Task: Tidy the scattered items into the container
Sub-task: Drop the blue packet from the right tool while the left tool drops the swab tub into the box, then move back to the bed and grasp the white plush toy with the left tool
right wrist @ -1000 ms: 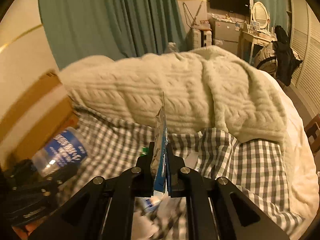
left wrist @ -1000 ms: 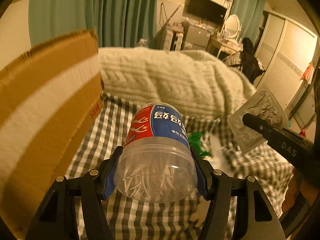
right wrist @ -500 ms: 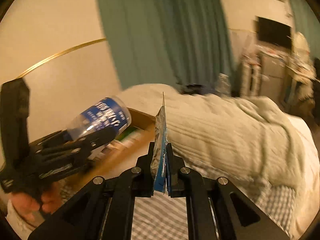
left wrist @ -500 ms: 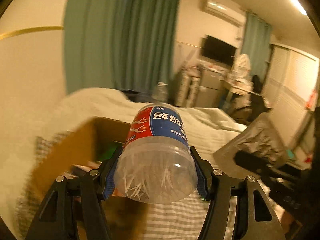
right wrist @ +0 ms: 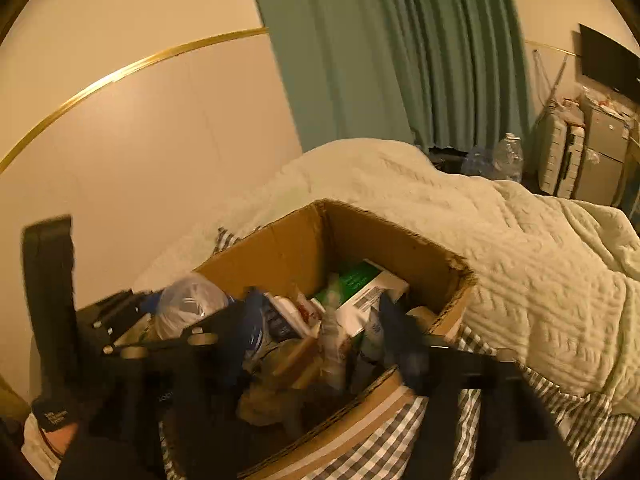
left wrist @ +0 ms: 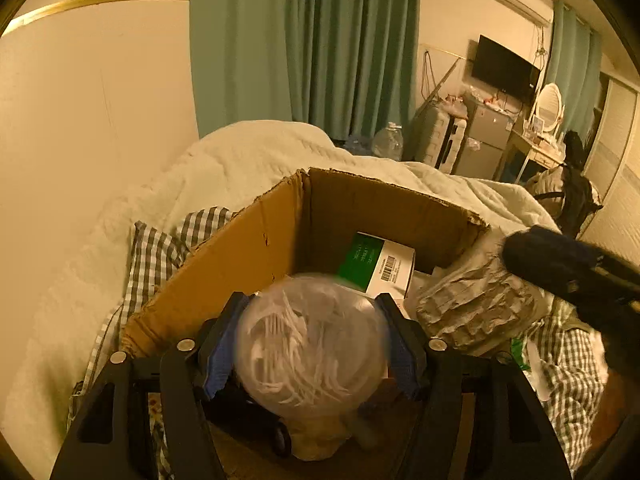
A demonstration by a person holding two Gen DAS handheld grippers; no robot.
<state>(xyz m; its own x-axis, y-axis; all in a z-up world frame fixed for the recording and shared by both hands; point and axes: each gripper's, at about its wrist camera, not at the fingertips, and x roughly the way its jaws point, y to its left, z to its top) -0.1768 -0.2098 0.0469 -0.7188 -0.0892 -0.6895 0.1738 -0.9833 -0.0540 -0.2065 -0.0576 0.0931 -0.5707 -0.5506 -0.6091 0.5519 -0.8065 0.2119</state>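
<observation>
Bed: a wide bed with a cream knitted blanket (right wrist: 500,240) over a grey-and-white checked sheet (left wrist: 156,248), set against a pale wall.
Container: an open brown cardboard box (left wrist: 248,248) resting on the checked sheet, already partly filled. A green-and-white carton with a barcode (left wrist: 380,266) lies toward its far side.
Left gripper: the left gripper (left wrist: 314,344) points down into the near part of the box. Its blue-padded fingers (left wrist: 218,346) are clamped on either side of a clear round plastic jar of white picks (left wrist: 312,348), seen from its base.
Right gripper: the right gripper (right wrist: 324,334) sits over the box interior with its jaws spread well apart and nothing between them. It is blurred.
Packet: a crinkled silver foil packet (left wrist: 476,308) lies at the right edge of the box; whether it has fully settled inside cannot be told.
Step in hand: most likely dropping items into the box.
Next move: judging from this, the left fingers need to part so the jar falls among the contents, then both tools lift clear.
</observation>
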